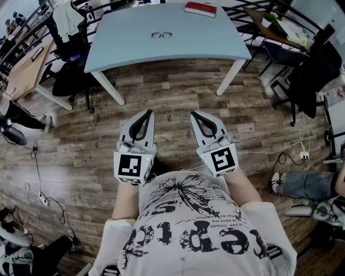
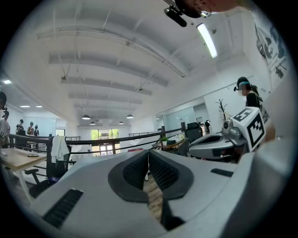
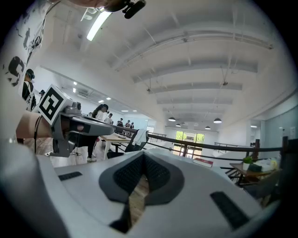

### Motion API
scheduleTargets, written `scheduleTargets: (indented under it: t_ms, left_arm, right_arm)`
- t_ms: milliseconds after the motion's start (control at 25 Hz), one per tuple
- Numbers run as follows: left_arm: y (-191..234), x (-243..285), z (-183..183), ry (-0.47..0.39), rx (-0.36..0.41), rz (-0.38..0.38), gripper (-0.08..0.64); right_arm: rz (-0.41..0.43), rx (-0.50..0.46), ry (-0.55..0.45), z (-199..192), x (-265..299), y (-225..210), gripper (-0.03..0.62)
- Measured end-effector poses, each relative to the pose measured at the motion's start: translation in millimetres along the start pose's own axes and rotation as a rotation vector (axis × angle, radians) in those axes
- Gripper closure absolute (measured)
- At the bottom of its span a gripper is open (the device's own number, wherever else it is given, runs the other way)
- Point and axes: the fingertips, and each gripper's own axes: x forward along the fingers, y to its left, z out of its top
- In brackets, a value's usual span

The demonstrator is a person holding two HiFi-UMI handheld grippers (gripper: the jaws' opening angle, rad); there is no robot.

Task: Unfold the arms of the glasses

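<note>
A pair of dark-framed glasses (image 1: pixel 161 35) lies on the pale blue table (image 1: pixel 124 48), far ahead of me in the head view. My left gripper (image 1: pixel 149 112) and right gripper (image 1: pixel 193 115) are held close to my chest, above the wooden floor and well short of the table. Both point level and away from me. Each has its jaws shut with nothing between them. In the left gripper view my left gripper (image 2: pixel 148 152) shows its black pads meeting; the right gripper (image 3: pixel 143 155) looks the same in its own view. Neither gripper view shows the glasses.
A red book (image 1: pixel 200 9) lies at the table's far edge. Black office chairs (image 1: pixel 73 81) stand left of the table, another chair (image 1: pixel 315 70) at the right. A wooden desk (image 1: pixel 24 67) is at far left. Cables and a power strip (image 1: pixel 303 155) lie on the floor.
</note>
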Motion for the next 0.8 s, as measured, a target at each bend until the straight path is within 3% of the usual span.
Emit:
scheduleTargets:
  t_ms: [800]
  left_arm:
    - [12.3,20.7,-13.9,0.03,-0.026,-0.014,0.541]
  right_arm:
    - [-0.04,0.054,0.03,-21.3,15.6,-20.8,0.581]
